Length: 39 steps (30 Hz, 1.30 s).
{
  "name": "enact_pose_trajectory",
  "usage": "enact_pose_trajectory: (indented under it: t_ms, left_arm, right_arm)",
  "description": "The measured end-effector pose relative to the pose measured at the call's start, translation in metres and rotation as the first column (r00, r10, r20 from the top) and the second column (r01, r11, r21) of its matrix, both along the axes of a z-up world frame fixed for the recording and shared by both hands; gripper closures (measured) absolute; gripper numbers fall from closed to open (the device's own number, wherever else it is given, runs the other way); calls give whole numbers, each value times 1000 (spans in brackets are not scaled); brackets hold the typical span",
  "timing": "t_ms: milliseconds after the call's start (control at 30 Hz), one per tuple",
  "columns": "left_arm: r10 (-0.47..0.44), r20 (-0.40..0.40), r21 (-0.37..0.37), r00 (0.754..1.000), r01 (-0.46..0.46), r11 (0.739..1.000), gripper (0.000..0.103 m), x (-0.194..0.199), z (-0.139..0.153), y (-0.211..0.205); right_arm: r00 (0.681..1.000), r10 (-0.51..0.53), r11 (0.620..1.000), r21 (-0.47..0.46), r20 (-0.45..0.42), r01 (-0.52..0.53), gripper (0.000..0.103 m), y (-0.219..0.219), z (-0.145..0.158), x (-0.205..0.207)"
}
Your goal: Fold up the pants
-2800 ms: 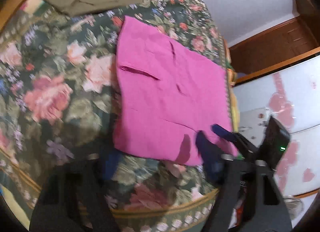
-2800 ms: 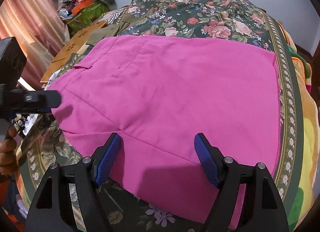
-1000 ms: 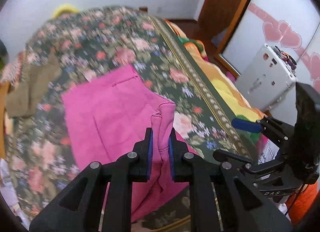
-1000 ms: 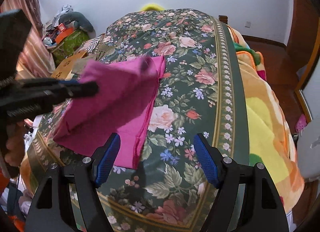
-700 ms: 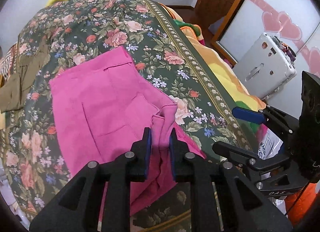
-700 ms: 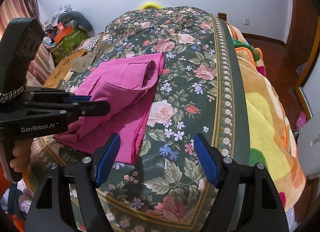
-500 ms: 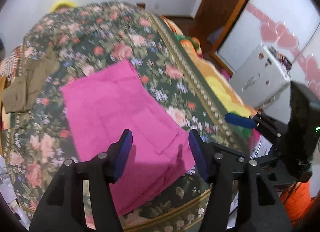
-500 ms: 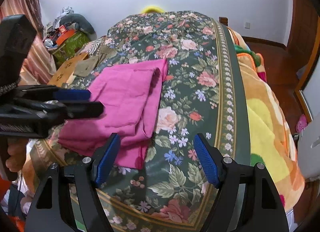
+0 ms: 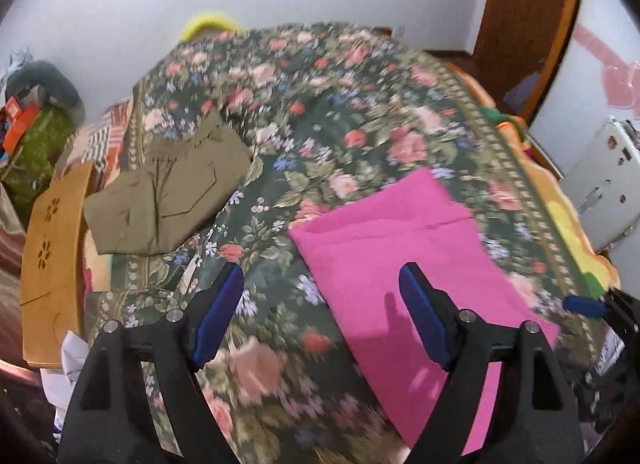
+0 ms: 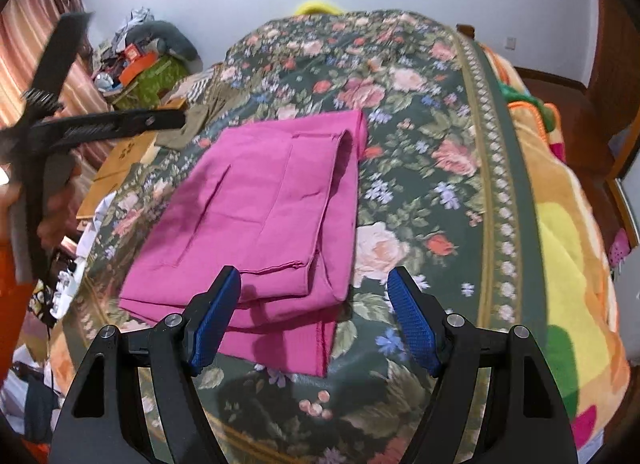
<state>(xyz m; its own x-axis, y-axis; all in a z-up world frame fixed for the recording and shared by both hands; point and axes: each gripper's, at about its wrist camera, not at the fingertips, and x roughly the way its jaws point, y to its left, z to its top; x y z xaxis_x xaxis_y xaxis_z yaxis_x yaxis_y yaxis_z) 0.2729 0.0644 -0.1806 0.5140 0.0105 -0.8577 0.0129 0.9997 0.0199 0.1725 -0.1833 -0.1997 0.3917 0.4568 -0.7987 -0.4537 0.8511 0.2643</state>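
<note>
The pink pants [image 10: 264, 200] lie folded into a rectangle on the floral bedspread [image 10: 432, 112]; in the left wrist view the pink pants [image 9: 404, 248] sit at the right. My left gripper [image 9: 320, 308] hangs over the bedspread to the left of them, its jaws opening with nothing between them. My right gripper [image 10: 312, 320] stands open just above the near edge of the fold, apart from the cloth. The left gripper [image 10: 112, 124] shows at the far left of the right wrist view, held by a hand.
Folded olive pants [image 9: 168, 188] lie at the far left of the bed [image 9: 360, 76], beside a wooden board [image 9: 52, 256]. Clutter [image 10: 140, 56] is piled by the wall. A white appliance [image 9: 604, 192] stands at the right, and an orange-yellow blanket [image 10: 560, 224] hangs off the bed's right side.
My left gripper let go of the pink pants, opened wide and swung left off them. The pants settled flat into a folded rectangle. My right gripper shifted slightly closer to the pants.
</note>
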Motion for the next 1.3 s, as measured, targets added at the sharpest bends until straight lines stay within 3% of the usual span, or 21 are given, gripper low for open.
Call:
enact_pose_trajectory:
  t_ms: [200,367,467,533,800,933,1233,1267,1300]
  left_arm:
    - [-29,-74,75,997,35,997,23,53,-46,6]
    - [-52,-137,137,989,71,988,22,82,-81,1]
    - [-36,-98,136,995,49,989,10,79,-92,7]
    - [-36,-103,105,994,47,993,9,75,-93,13]
    - [41,-132,81,990,-31,996,9,29,-85,45]
    - [110,-158,17,981,-108,994,9,-7,-78,63]
    - [101,-95,9,990,-101,995,10,-94,-56,39]
    - [110,-90,4,990,-110,994,10,-98,-55,39]
    - [120,-82,3,989,-120,993,10,-102,-55,40]
  right_arm:
    - [998,27,999,-38,-50,-29,30,5,-26,6]
    - [998,34,999,-31,-50,-35,30,-2,-27,10]
    - [998,26,999,-38,-52,-28,30,-3,-28,12]
    - [999,16,999,-46,-49,-19,30,-5,-26,15]
    - [999,-52,997,-61,2,52,30,-20,-7,19]
    - [998,-63,997,-44,26,64,30,-23,6,12]
    - [999,-7,1000,-27,50,9,31,-11,5,-10]
    - [999,-6,999,-33,46,7,33,-9,1,-8]
    - [999,-7,999,-36,43,8,42,-8,-2,-7]
